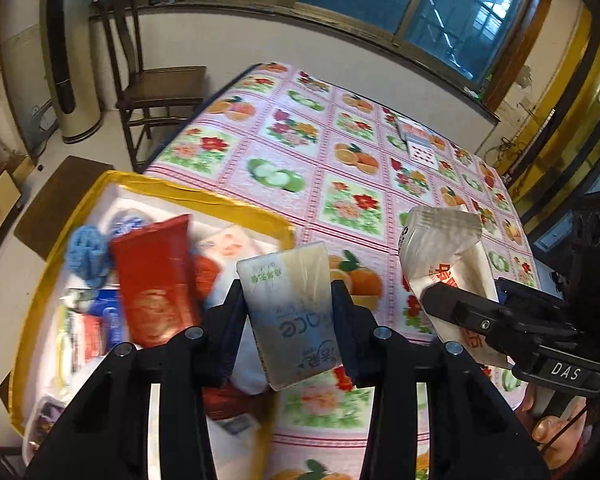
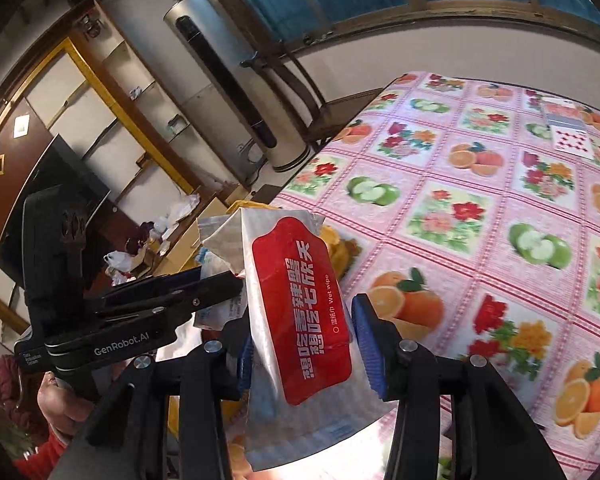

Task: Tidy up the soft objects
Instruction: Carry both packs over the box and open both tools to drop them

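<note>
My left gripper (image 1: 288, 300) is shut on a small clear tissue pack (image 1: 292, 312) with blue print, held upright just right of a yellow-rimmed box (image 1: 220, 200). Inside the box lie several soft items, among them a red pack (image 1: 156, 276) and a blue knitted piece (image 1: 88, 256). My right gripper (image 2: 304, 320) is shut on a white wet-wipe pack (image 2: 300, 320) with a red label, held above the table. In the left wrist view that gripper (image 1: 452, 304) and its wet-wipe pack (image 1: 444, 256) hang at the right. The left gripper (image 2: 216, 284) shows at the left of the right wrist view.
A table under a pink fruit-and-flower cloth (image 1: 300, 152) stretches ahead, with playing cards (image 2: 572, 136) lying at its far side. A wooden chair (image 1: 160, 92) and a tall standing air conditioner (image 2: 228, 80) stand beyond the table. A person's hand (image 1: 548, 432) holds the right gripper.
</note>
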A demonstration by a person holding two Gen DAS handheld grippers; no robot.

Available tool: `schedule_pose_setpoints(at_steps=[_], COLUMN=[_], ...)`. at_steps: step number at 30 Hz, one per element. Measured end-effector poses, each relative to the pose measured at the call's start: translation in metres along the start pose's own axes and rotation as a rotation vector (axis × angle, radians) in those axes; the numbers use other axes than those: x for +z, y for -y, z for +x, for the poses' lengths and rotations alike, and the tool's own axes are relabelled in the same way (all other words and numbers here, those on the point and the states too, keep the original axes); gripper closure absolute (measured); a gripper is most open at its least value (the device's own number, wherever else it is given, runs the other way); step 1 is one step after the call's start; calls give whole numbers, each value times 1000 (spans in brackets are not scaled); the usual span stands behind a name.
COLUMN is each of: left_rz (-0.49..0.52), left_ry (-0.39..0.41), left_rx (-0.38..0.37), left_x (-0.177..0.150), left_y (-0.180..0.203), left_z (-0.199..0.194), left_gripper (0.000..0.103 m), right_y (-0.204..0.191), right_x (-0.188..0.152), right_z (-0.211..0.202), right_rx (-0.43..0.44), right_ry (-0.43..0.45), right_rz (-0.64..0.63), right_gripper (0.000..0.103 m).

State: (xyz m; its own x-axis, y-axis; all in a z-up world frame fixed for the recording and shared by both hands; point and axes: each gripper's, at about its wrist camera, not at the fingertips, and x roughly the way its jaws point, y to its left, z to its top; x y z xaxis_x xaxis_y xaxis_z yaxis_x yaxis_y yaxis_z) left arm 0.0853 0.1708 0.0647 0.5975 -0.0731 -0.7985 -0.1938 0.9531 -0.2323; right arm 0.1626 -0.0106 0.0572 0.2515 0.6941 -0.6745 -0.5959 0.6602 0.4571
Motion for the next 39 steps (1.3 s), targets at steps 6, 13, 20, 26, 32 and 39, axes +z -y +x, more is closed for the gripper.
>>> schedule_pose_setpoints(at_steps=[6, 13, 20, 26, 32, 39], left_rz=[-94, -157, -174, -161, -106, -67], left_ry=[-23, -50, -36, 104, 263, 328], left_rx=[104, 156, 191, 230, 225, 260], left_x=[-4, -7, -14, -23, -52, -101], left_y=[-77, -109, -118, -108, -76, -56], left_z=[8, 41, 33, -7, -52, -63], left_gripper=[64, 60, 36, 36, 21, 21], right_y=[-34, -34, -53, -82, -86, -82], right_x=[17, 14, 7, 0, -35, -96], right_z=[89, 150, 127, 66, 19, -10], right_rx=[-18, -111, -139, -109, -79, -107], right_ry=[-67, -100, -1, 152, 254, 336], right_rz=[56, 116, 42, -36, -22, -52], right_gripper=[57, 53, 19, 12, 4, 4])
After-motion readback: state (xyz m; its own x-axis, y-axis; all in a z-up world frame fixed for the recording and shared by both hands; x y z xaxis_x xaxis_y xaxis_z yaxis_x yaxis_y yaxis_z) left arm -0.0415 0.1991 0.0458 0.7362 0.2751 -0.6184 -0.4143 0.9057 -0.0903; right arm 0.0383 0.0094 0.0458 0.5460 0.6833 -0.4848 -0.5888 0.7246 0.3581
